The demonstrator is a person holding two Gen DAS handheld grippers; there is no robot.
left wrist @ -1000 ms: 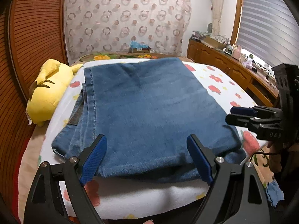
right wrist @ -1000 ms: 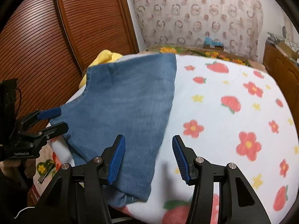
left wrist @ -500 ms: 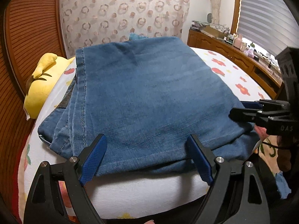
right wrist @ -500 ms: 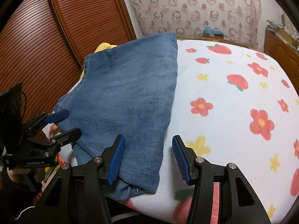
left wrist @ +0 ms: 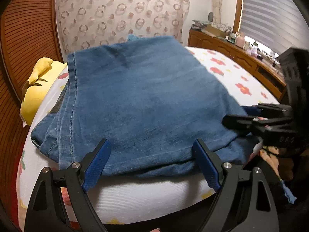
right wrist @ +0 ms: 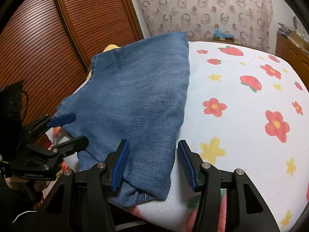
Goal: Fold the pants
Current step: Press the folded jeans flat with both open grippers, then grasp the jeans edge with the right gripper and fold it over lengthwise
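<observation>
Folded blue jeans (left wrist: 146, 100) lie on the flowered bed cover (right wrist: 237, 135), a thick stack with its near edge toward me. My left gripper (left wrist: 151, 148) stands open, low at that near edge, its blue pads (left wrist: 96, 164) wide apart and touching no cloth that I can see. The left gripper (right wrist: 79, 128) also shows at the jeans' left corner in the right wrist view. My right gripper (right wrist: 152, 145) straddles the near right corner of the jeans (right wrist: 139, 104), and its jaws are closing with denim between them, not pressing. The right gripper (left wrist: 235, 116) appears at the right edge.
A yellow plush toy (left wrist: 36, 94) lies left of the jeans against slatted wooden doors (right wrist: 58, 44). A wooden sideboard (left wrist: 237, 58) with clutter runs along the right wall under a window blind. A patterned curtain hangs behind the bed. White cover spreads right of the jeans.
Both grippers have dropped lower and nearer to the jeans' near edge, so the stack fills more of each view. The right jaws have narrowed around the corner. The left jaws kept their width.
</observation>
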